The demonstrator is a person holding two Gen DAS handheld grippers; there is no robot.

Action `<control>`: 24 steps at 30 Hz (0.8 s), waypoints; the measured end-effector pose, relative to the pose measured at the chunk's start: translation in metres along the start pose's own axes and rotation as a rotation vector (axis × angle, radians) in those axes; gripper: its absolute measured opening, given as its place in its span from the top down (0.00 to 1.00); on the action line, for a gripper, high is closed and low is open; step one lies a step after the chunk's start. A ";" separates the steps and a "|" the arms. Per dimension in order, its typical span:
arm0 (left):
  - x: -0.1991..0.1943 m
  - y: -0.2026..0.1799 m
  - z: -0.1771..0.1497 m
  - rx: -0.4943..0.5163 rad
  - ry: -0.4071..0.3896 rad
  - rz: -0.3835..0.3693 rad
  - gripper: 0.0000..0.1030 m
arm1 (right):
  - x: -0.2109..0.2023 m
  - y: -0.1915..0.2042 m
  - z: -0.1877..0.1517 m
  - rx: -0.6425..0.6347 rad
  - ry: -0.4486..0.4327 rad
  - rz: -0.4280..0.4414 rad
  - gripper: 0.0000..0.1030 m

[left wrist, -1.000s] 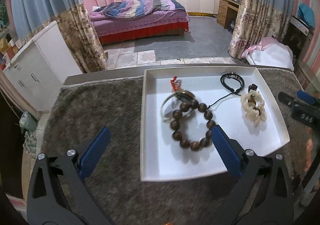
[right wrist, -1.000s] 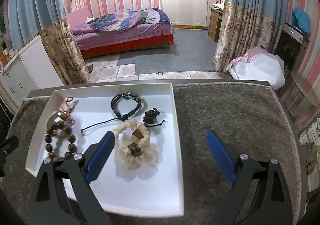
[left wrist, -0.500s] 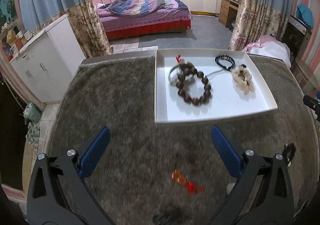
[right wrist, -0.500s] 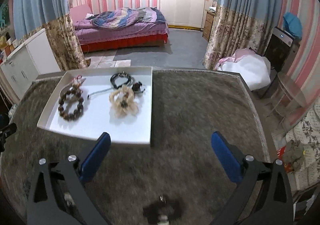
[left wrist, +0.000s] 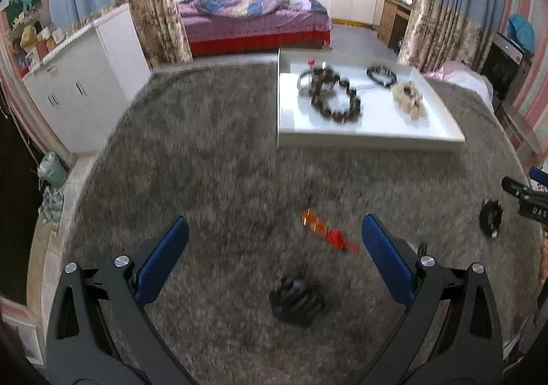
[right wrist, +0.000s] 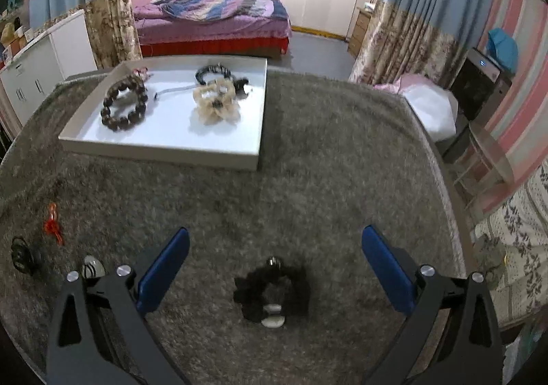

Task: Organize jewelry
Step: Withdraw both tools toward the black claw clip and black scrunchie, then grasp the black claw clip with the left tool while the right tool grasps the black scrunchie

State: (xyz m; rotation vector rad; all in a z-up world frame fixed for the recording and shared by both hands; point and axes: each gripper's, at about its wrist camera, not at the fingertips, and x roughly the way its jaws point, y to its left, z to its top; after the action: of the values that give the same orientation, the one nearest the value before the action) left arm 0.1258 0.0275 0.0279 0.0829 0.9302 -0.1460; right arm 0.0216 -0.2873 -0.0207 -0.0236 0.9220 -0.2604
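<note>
1. We noted a shaggy grey rug (right wrist: 342,152) covering the work surface, with a shallow white rectangular tray (right wrist: 164,150) on its far part.
2. In the tray lay a ring of large, round, dark wooden beads (right wrist: 124,107), a pale cream bracelet of knobbly pieces (right wrist: 216,104), and a thin black braided cord loop (right wrist: 214,71).
3. Loose on the rug, well apart from the tray, sat an orange-red tasselled charm (left wrist: 325,231), a dark bunched bracelet (left wrist: 297,299), and a fuzzy black band with a white piece (right wrist: 272,292).
4. Our left gripper (left wrist: 274,258) stood wide apart, blue pads holding nothing; the dark bracelet lay between its fingers.
5. Our right gripper (right wrist: 274,261) likewise gaped wide and held nothing, the black band between its fingers.
6. Compared with a second earlier, both grippers had pulled back from over the tray; the tray looked farther off and the loose pieces had come into view. The contents of the tray appeared unchanged.
</note>
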 end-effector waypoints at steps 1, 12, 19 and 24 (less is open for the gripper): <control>0.003 0.001 -0.004 -0.008 0.014 -0.004 0.03 | 0.001 -0.001 -0.002 0.002 0.005 -0.005 0.03; 0.026 -0.008 -0.035 0.008 0.130 -0.057 0.13 | 0.018 -0.021 -0.022 0.042 0.120 0.014 0.25; 0.044 -0.013 -0.045 0.017 0.207 -0.039 0.24 | 0.036 -0.027 -0.030 0.062 0.181 0.029 0.42; 0.052 -0.013 -0.050 0.015 0.229 -0.035 0.25 | 0.048 -0.034 -0.034 0.097 0.205 0.039 0.43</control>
State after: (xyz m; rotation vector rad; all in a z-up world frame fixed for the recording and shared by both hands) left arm 0.1153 0.0169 -0.0438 0.0989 1.1599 -0.1789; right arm 0.0146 -0.3284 -0.0743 0.1121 1.1113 -0.2749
